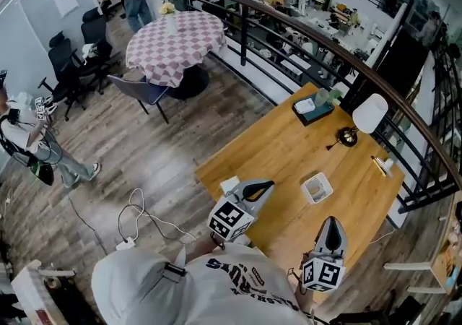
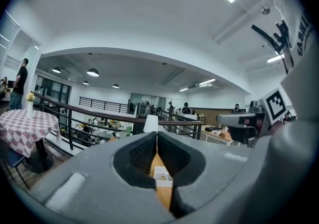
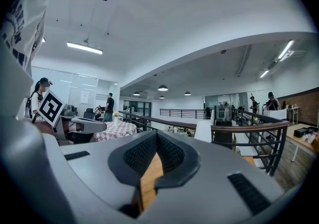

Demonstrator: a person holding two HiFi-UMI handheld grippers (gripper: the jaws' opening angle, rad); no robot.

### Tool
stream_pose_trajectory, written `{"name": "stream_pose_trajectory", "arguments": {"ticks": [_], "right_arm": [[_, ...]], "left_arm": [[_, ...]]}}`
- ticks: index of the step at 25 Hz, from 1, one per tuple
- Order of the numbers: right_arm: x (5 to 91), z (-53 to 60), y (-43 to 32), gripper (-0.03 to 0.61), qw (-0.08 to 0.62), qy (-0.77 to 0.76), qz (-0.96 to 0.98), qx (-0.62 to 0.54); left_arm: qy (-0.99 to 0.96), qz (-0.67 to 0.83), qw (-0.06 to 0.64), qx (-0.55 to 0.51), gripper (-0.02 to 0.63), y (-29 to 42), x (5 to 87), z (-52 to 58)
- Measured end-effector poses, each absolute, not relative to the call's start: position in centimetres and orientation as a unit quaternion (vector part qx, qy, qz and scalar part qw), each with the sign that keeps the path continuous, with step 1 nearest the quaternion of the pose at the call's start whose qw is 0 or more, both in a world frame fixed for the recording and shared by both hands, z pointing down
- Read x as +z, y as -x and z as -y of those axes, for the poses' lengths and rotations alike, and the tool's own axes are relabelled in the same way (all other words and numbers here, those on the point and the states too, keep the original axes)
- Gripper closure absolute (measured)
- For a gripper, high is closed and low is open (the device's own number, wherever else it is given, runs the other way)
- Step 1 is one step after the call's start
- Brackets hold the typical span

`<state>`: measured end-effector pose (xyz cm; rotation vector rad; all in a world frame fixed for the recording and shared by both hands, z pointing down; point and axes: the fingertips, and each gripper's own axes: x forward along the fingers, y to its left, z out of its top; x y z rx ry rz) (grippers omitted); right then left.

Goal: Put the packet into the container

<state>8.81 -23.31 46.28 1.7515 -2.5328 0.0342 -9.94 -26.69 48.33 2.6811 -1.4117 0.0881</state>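
A small white square container [image 1: 316, 188] stands open-topped on the wooden table [image 1: 289, 150]. It also shows through the gap below the left jaws, container [image 2: 162, 174]. A small white flat item [image 1: 229, 185], possibly the packet, lies at the table's near left corner beside my left gripper [image 1: 267, 185]. That gripper hovers over the table left of the container, pointing toward it. In its own view the left gripper [image 2: 157, 136] is shut with nothing between the pads. My right gripper [image 1: 331, 222] hangs near the table's front edge, below the container. The right gripper [image 3: 157, 136] is likewise shut and empty.
At the far side of the table stand a white lamp [image 1: 370, 113], a dark tray with items [image 1: 312, 109] and a small black-and-gold object [image 1: 348, 136]. A yellow item [image 1: 380, 165] lies at the right edge. A dark railing [image 1: 404, 110] runs behind the table.
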Motion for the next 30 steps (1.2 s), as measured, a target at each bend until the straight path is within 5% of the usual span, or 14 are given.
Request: {"name": "stream_pose_trajectory", "arguments": {"ticks": [11, 19, 25, 30], "right_arm": [[47.4, 23.3, -11.9, 0.571, 0.016, -0.591, 0.806, 0.034], [48.1, 23.1, -12.9, 0.571, 0.017, -0.610, 0.791, 0.042], [48.5, 22.4, -14.4, 0.571, 0.018, -0.631, 0.773, 0.052], [48.7, 21.7, -15.4, 0.571, 0.025, -0.643, 0.763, 0.055]], "left_arm": [[-0.877, 0.444, 0.071, 0.167, 0.571, 11.4, 51.3, 27.1], [-0.847, 0.408, 0.097, 0.326, 0.402, 16.7, 58.6, 28.1], [-0.793, 0.368, 0.151, 0.462, 0.212, 20.7, 68.6, 28.8], [-0.748, 0.318, 0.220, 0.539, 0.163, 23.0, 77.3, 29.3]]}}
